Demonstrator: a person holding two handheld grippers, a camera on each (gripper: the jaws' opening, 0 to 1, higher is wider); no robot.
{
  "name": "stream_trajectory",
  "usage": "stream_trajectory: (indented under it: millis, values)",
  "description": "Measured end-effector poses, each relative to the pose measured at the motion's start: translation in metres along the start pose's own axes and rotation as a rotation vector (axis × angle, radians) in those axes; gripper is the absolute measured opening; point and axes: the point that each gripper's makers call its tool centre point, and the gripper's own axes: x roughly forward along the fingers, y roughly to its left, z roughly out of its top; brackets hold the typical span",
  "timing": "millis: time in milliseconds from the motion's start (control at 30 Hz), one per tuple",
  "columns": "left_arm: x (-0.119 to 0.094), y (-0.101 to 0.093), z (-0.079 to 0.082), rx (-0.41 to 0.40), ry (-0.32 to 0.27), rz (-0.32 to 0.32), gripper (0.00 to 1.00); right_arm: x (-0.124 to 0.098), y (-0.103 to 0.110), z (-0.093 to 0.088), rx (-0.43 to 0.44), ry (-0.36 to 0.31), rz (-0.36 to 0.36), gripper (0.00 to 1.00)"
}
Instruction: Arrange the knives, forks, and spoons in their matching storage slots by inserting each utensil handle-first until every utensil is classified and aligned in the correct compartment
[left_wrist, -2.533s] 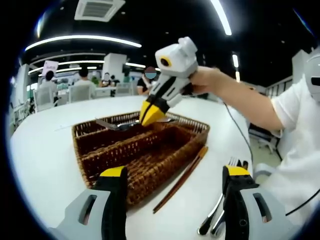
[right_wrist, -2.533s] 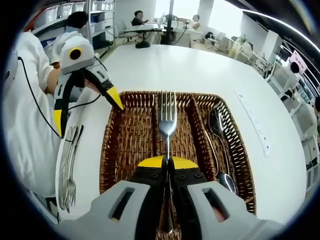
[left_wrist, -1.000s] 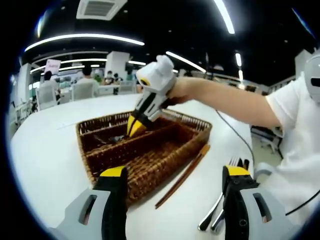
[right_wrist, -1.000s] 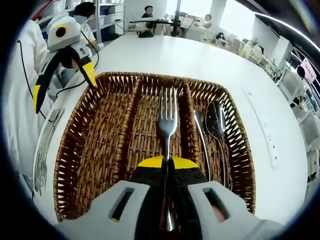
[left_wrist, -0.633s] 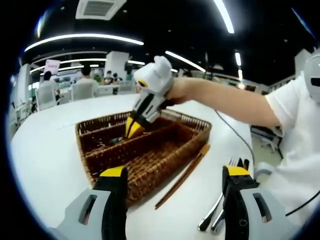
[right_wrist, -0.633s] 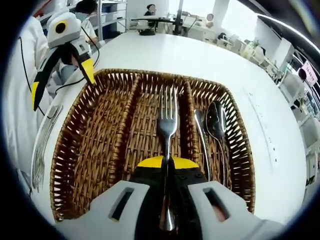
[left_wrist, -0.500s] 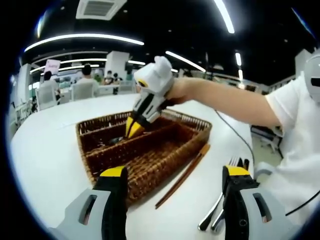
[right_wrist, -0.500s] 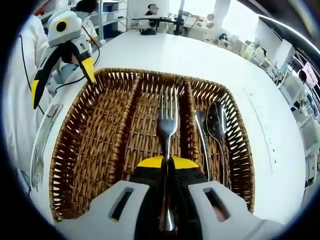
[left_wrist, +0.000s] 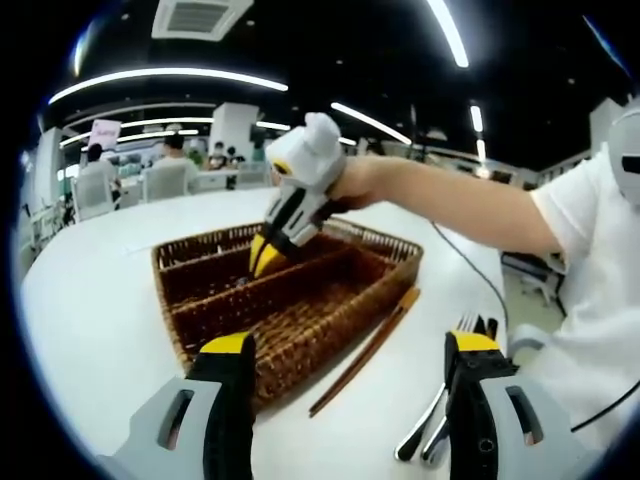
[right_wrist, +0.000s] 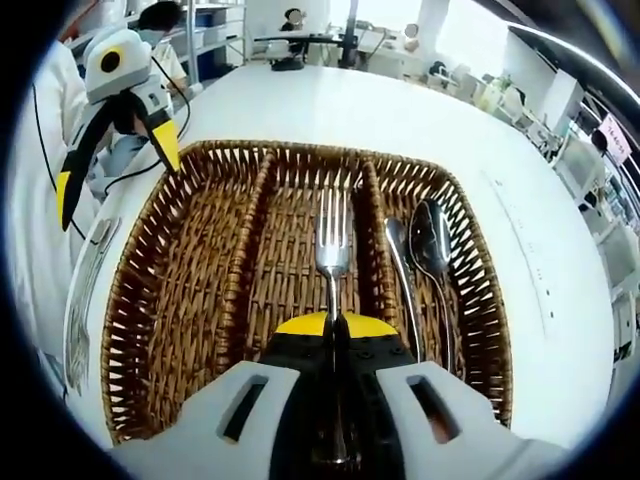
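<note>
Lower now than 2.5 s ago, the right gripper stays clenched on a fork, tines pointing forward, over the middle slot of the wicker tray; whether the fork touches the weave, I cannot tell. Two spoons lie in the slot just to the right. In the left gripper view, the left gripper hangs with its jaws spread wide, holding nothing, over the white table near the tray's corner. Beside it lie brown chopsticks and spare forks.
</note>
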Motion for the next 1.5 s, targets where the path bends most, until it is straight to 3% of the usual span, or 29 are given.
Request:
stream_trajectory:
  millis: [733, 1233, 1500]
  values:
    - [-0.001, -0.003, 0.001, 0.004, 0.001, 0.001, 0.77, -0.004, -0.002, -0.007, 0.011, 0.010, -0.034, 0.04]
    - [0.004, -0.008, 0.005, 0.016, 0.006, -0.011, 0.77, -0.026, 0.000, -0.041, 0.004, 0.101, -0.093, 0.05]
    - [0.005, -0.010, 0.006, 0.021, 0.007, -0.018, 0.77, -0.027, -0.005, -0.040, 0.002, 0.094, -0.101, 0.05]
